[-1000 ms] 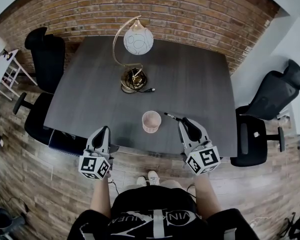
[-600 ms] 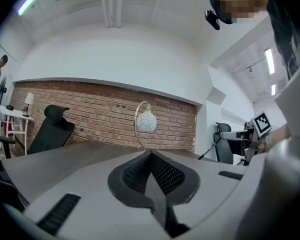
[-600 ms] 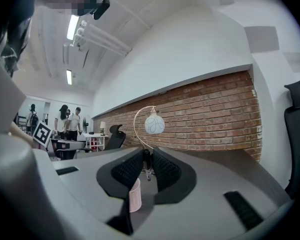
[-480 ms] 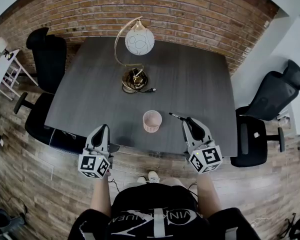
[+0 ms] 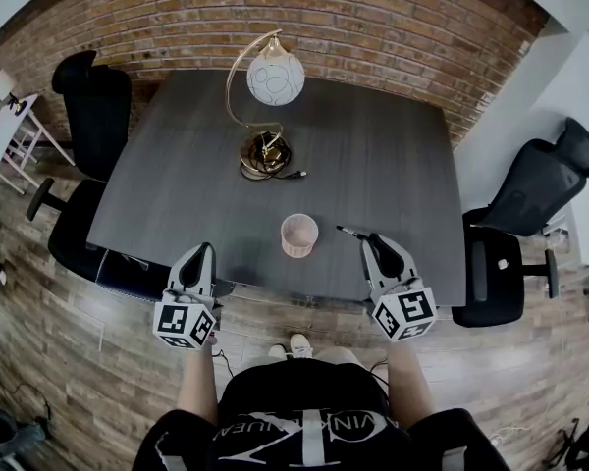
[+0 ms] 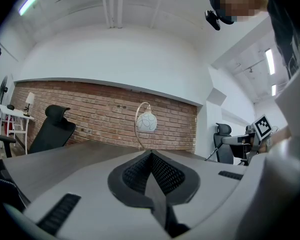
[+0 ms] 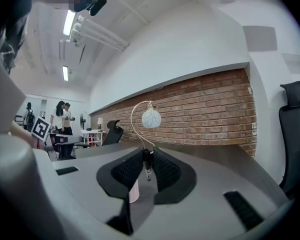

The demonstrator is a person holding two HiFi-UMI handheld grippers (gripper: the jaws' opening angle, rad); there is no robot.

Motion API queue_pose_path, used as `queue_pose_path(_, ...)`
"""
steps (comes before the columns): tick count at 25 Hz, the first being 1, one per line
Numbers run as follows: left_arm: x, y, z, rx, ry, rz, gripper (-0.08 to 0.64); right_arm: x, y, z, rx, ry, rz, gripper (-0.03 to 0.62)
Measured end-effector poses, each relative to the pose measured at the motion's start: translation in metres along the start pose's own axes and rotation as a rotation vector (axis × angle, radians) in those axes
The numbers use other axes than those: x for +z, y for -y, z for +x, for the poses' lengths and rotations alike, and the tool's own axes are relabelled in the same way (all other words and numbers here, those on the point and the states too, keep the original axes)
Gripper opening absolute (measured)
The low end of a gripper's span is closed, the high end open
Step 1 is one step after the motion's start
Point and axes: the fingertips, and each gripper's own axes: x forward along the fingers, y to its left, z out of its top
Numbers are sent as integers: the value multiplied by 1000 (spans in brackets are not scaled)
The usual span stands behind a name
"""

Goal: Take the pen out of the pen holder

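Your left gripper (image 5: 203,253), at 7 o'clock, has its jaws together on nothing. Your right gripper (image 5: 374,240), at 5 o'clock, is clamped on the slim black pen (image 7: 147,160). The pen is held outside the pink cylindrical pen holder (image 5: 298,235), which stands at its 9 o'clock. The white globe lamp (image 5: 273,77) stands at 12 o'clock.

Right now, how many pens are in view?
1. The pen is clamped in the right gripper, just right of the holder. The holder looks empty from above, though its bottom is not clearly seen.
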Motion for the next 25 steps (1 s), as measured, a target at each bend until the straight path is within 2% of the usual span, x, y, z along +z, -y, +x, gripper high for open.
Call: queue_pose_path(25, -11, -9, -11, 41, -46, -2, 15, -16, -1, -11, -11, -25, 13, 67)
